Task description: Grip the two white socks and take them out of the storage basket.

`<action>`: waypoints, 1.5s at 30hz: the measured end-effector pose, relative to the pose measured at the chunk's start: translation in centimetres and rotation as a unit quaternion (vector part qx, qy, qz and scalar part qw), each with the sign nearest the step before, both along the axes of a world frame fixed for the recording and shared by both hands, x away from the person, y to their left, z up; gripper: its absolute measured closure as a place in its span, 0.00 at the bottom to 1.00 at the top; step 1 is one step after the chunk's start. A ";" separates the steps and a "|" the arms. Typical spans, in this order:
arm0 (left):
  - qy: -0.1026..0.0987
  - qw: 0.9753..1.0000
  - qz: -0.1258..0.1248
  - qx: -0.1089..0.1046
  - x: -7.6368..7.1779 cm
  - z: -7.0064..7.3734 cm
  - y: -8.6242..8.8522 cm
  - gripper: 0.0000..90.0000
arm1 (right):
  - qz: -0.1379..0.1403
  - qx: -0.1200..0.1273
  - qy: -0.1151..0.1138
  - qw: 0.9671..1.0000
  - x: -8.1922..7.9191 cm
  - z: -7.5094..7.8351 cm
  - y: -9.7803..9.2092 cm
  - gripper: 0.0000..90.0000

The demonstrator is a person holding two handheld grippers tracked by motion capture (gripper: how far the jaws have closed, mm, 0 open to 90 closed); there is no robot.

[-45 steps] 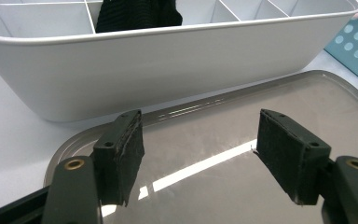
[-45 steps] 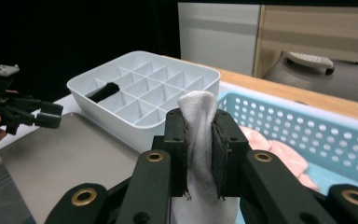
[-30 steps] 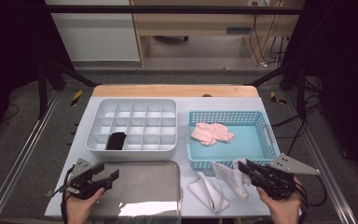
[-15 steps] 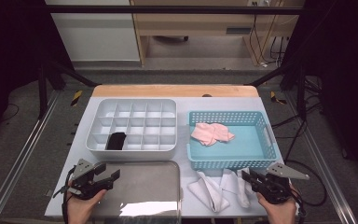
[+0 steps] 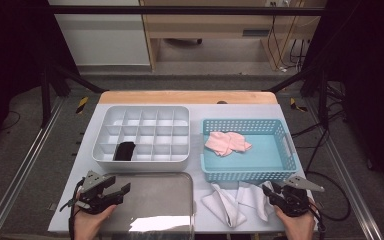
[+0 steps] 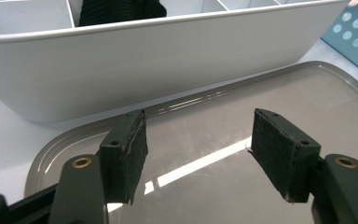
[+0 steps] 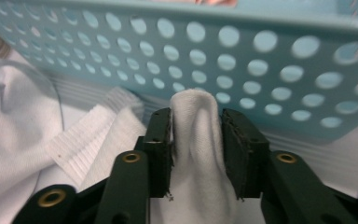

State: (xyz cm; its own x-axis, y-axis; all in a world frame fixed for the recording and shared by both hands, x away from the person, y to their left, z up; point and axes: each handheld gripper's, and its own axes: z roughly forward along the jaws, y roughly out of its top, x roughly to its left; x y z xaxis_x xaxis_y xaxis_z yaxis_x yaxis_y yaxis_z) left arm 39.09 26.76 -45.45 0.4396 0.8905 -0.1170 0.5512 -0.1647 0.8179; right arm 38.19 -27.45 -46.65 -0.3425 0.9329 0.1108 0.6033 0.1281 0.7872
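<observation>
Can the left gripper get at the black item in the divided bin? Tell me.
Probably yes: the left gripper is open over the metal tray, and the black item lies uncovered in the near row of the white bin.

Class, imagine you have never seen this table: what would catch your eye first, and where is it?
Probably the pale blue perforated plastic basket at the table's right, with crumpled pink cloth inside. Just in front of it, the right gripper pinches a fold of white sock. At left sits a white divided organiser tray holding one black rolled item; the left gripper hangs open above a grey metal tray.
</observation>
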 end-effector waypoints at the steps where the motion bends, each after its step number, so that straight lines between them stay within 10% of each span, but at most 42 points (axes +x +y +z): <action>1: 0.000 1.000 -0.001 -0.001 0.0 0.0 0.0 0.39 | -0.003 0.001 -0.005 1.000 -0.1 0.2 0.0 0.66; 13: 0.003 1.000 -0.009 -0.012 -0.2 0.1 -0.4 0.38 | 0.041 0.028 -0.071 0.996 -1.7 4.1 2.6 0.66; 31: -0.001 0.999 -0.042 -0.021 -0.9 0.8 -2.5 0.41 | 0.174 0.039 -0.028 0.984 -0.3 2.8 10.2 0.69; 45: -0.004 0.996 -0.082 -0.020 -0.9 1.9 -5.4 0.42 | 0.174 0.029 0.010 0.984 0.8 1.4 10.5 0.95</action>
State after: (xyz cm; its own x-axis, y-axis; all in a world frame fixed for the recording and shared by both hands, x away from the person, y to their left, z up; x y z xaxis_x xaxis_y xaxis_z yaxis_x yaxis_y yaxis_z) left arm 38.22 21.40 -43.53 0.5798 0.8015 -0.1464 0.5127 -0.2192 0.8301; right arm 38.95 -16.96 -45.24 -0.6375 0.7514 0.1705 0.5465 0.2850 0.7875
